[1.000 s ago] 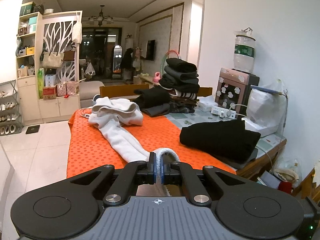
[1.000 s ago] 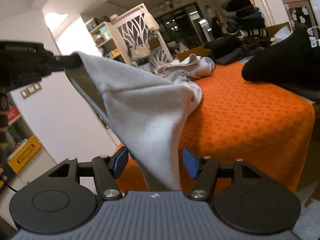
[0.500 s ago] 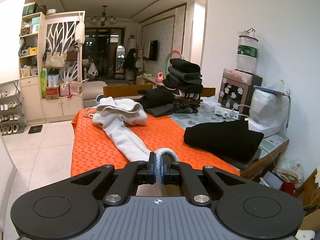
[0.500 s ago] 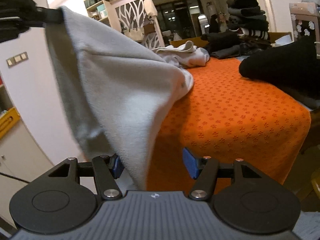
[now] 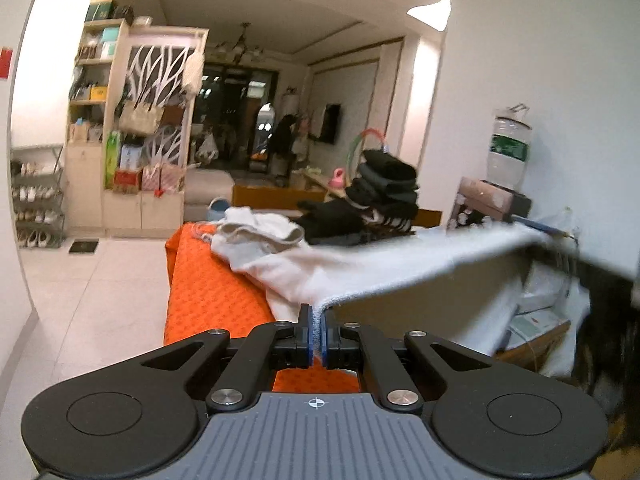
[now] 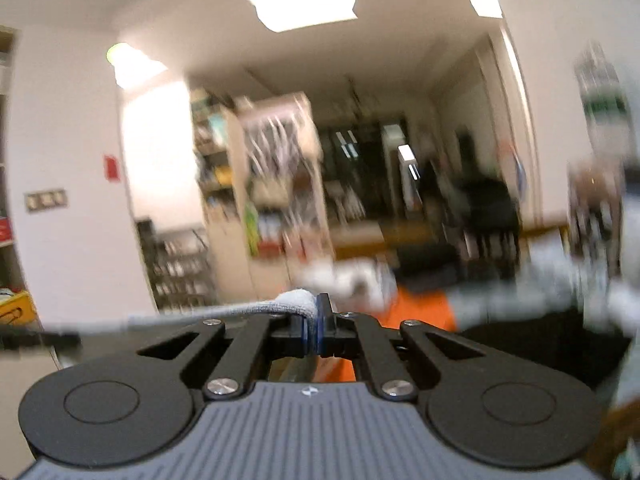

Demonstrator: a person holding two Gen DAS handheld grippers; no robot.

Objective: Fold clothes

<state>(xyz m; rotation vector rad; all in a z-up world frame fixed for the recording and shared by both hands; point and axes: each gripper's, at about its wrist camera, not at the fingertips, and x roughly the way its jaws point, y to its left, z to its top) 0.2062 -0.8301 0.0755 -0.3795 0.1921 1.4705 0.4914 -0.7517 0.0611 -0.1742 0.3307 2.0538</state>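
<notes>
Ahead of the left claw (image 5: 316,334) stretches the desk (image 5: 208,292) under its orange cover, running away toward the far room. Across it lies the pale grey garment (image 5: 360,268), its bunched end heaped at the far left of the cover and its near part lifted into a taut sheet that spans from the left claw up and off to the right. A stack of folded dark clothes (image 5: 386,188) stands beyond the garment, to the right of centre. The left claw is closed on the garment's hem, cloth pinched between its blue pads. The right wrist view is heavily blurred; there the right claw (image 6: 316,332) is also clamped on a rolled edge of the same garment, which trails away to its left.
</notes>
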